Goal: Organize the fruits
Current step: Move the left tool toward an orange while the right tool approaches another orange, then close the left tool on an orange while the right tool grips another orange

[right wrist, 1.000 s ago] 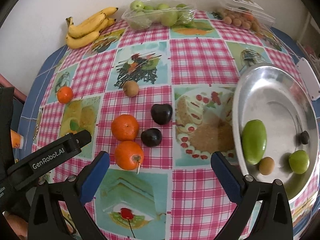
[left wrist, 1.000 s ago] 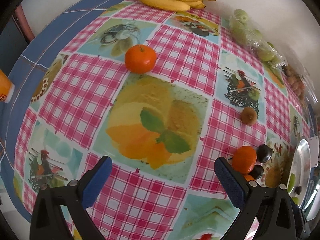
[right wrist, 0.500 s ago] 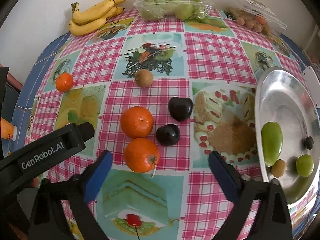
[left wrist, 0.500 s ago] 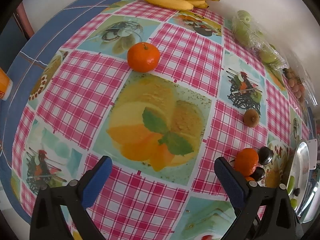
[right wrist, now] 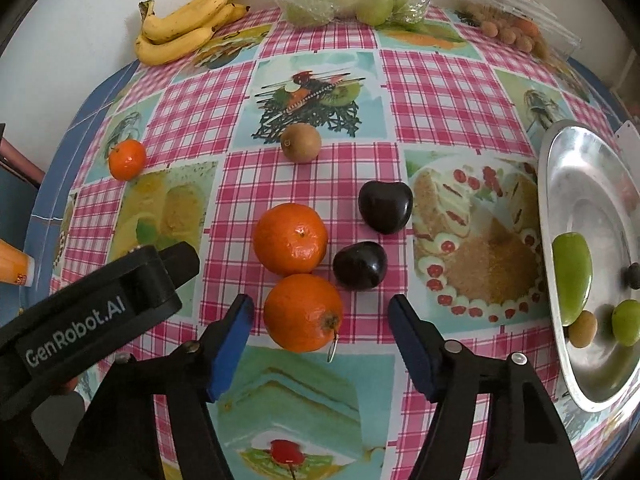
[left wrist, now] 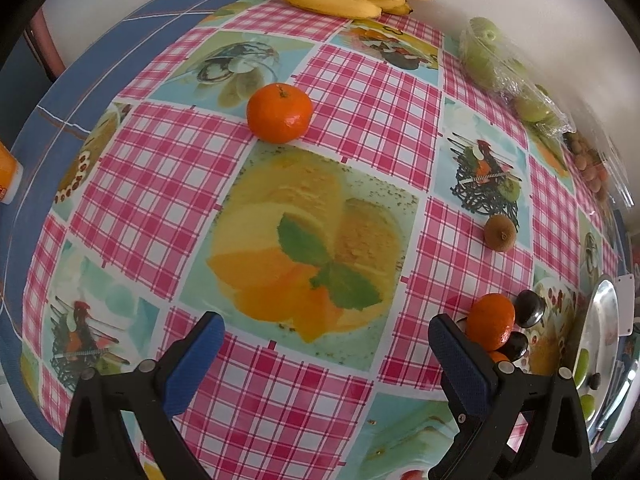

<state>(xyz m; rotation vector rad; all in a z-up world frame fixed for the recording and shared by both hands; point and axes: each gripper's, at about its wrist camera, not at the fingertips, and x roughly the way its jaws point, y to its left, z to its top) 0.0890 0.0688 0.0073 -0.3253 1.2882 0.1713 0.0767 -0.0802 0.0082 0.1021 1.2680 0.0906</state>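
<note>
in the left wrist view the left gripper (left wrist: 322, 346) stays spread wide and empty, and the lone mandarin (left wrist: 279, 113) ahead looks slightly nearer than before. in the right wrist view the right gripper (right wrist: 320, 330) has closed in, its spread fingers now flanking the near orange (right wrist: 303, 312) without touching, with the silver tray (right wrist: 560, 216) off to the right.

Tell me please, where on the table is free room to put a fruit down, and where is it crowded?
Free: the cloth between the lone mandarin and the kiwi, and the checked patch between the kiwi and the tray. The tray's far half is bare too. Crowded: the two oranges and two plums by the right gripper, and the back edge with the bananas.
</note>
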